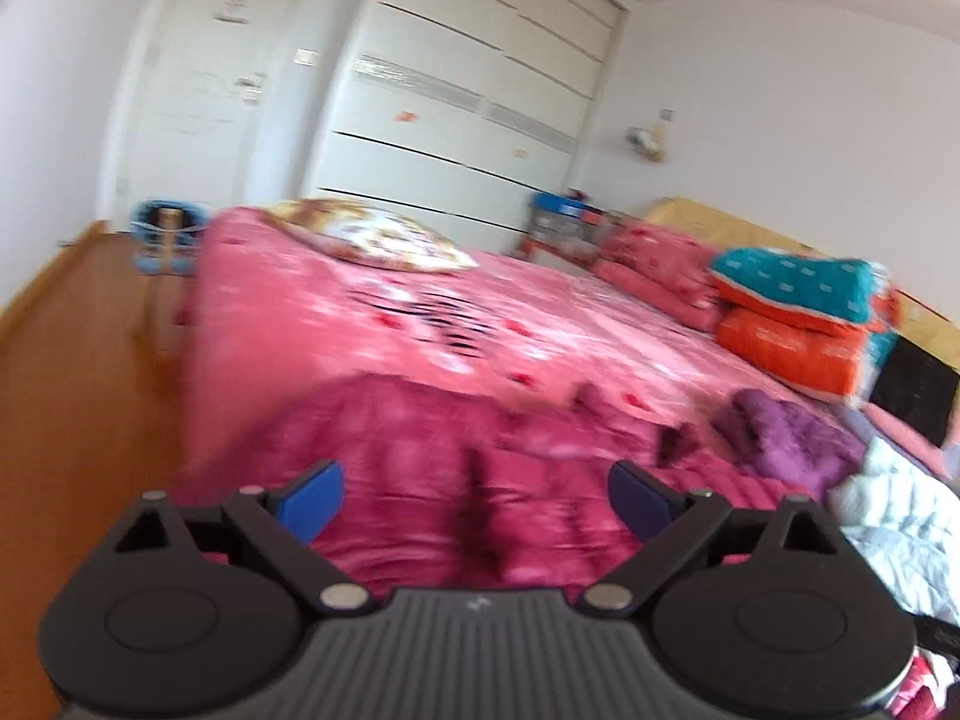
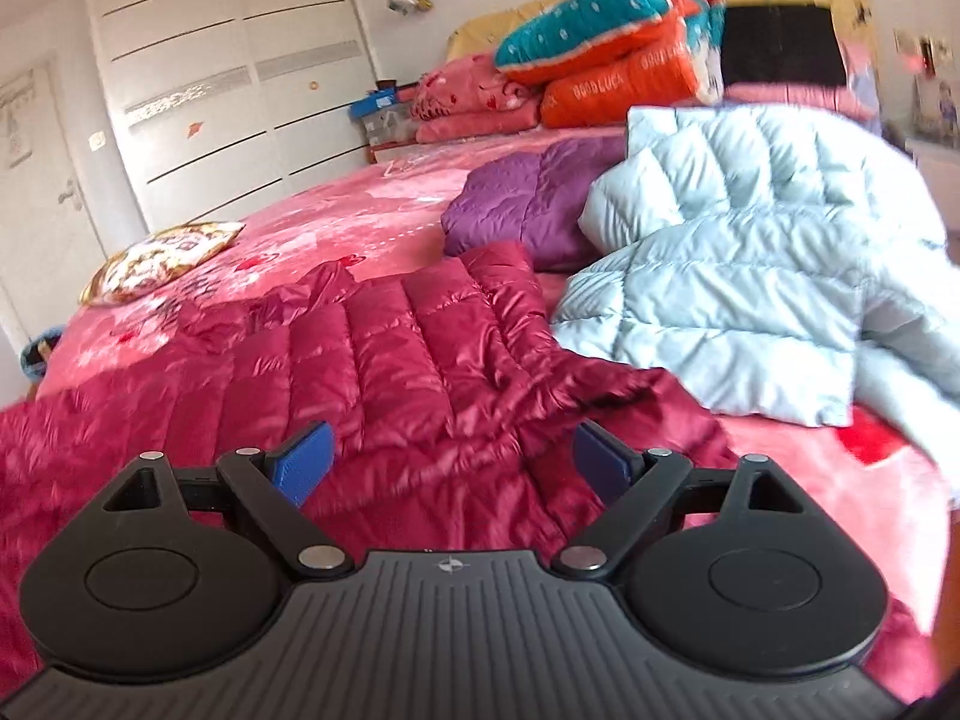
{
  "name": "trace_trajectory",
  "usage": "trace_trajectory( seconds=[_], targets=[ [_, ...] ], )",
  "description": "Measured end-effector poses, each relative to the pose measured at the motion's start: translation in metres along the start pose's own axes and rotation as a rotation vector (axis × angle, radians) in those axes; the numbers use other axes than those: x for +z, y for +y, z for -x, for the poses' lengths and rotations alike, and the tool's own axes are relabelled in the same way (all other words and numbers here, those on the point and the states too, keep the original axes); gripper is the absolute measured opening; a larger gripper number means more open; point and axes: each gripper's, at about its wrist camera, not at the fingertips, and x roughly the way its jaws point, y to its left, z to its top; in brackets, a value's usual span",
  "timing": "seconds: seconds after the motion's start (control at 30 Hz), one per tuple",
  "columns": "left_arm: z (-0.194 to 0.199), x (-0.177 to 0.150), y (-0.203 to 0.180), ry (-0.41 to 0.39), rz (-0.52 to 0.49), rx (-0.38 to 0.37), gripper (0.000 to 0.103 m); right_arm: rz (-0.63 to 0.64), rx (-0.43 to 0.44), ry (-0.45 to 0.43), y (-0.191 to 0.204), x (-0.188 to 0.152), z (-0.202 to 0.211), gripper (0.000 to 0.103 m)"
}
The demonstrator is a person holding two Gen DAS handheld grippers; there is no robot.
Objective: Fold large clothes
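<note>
A dark red quilted down jacket (image 2: 384,354) lies spread on the pink bed, its near part under both grippers. In the left wrist view the same red jacket (image 1: 432,456) is blurred. My right gripper (image 2: 453,459) hovers just above it, open, nothing between its blue pads. My left gripper (image 1: 477,501) is open too, above the jacket's left part near the bed's corner. A pale blue down jacket (image 2: 738,276) lies crumpled at the right, overlapping the red one's edge. A purple jacket (image 2: 528,204) sits behind them.
Folded pink blankets (image 2: 474,102) and a teal-and-orange quilt (image 2: 618,54) are stacked at the headboard. A patterned cushion (image 2: 156,258) lies at the bed's far left. White wardrobe (image 1: 468,96), a door and wooden floor (image 1: 78,396) are to the left of the bed.
</note>
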Motion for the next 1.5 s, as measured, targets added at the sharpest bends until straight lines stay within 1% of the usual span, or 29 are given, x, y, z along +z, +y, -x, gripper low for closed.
trace_trajectory(
  seconds=[0.07, 0.13, 0.2, 0.3, 0.47, 0.57, 0.7, 0.83, 0.93, 1.07, 1.2, 1.37, 1.5],
  targets=[
    [0.018, 0.004, 0.016, -0.006, 0.014, 0.053, 0.095, 0.010, 0.008, 0.000, -0.001, -0.008, 0.013, 0.103],
    [0.038, 0.008, 0.032, -0.011, 0.017, 0.105, 0.095, -0.013, 0.025, 0.003, -0.004, -0.014, 0.025, 0.103],
    [0.057, 0.009, 0.046, -0.017, -0.002, 0.153, 0.095, -0.022, 0.034, 0.007, -0.006, -0.019, 0.034, 0.103],
    [0.084, 0.007, 0.064, -0.002, -0.027, 0.201, 0.095, 0.003, 0.033, 0.014, -0.010, -0.026, 0.050, 0.103],
    [0.118, -0.002, 0.093, 0.051, -0.014, 0.243, 0.095, 0.047, 0.018, 0.018, -0.023, -0.037, 0.079, 0.103],
    [0.134, -0.010, 0.104, 0.078, -0.020, 0.264, 0.095, 0.032, 0.009, 0.028, -0.034, -0.043, 0.096, 0.103],
    [0.148, -0.024, 0.111, 0.125, -0.045, 0.262, 0.095, 0.008, -0.008, 0.015, -0.051, -0.045, 0.115, 0.103],
    [0.139, -0.051, 0.113, 0.221, -0.068, 0.221, 0.095, -0.011, -0.021, 0.003, -0.062, -0.050, 0.132, 0.103],
    [0.122, -0.070, 0.110, 0.283, -0.100, 0.192, 0.095, -0.010, -0.030, 0.009, -0.066, -0.053, 0.138, 0.103],
    [0.091, -0.087, 0.109, 0.378, -0.106, 0.122, 0.095, -0.004, -0.048, 0.016, -0.071, -0.058, 0.146, 0.103],
    [0.063, -0.096, 0.110, 0.425, -0.149, 0.121, 0.094, 0.002, -0.064, 0.014, -0.069, -0.061, 0.151, 0.103],
    [0.036, -0.103, 0.113, 0.477, -0.127, 0.093, 0.093, 0.037, -0.069, 0.025, -0.060, -0.064, 0.149, 0.103],
    [0.013, -0.114, 0.114, 0.537, -0.134, 0.106, 0.091, 0.081, -0.061, 0.041, -0.051, -0.067, 0.145, 0.103]
  ],
)
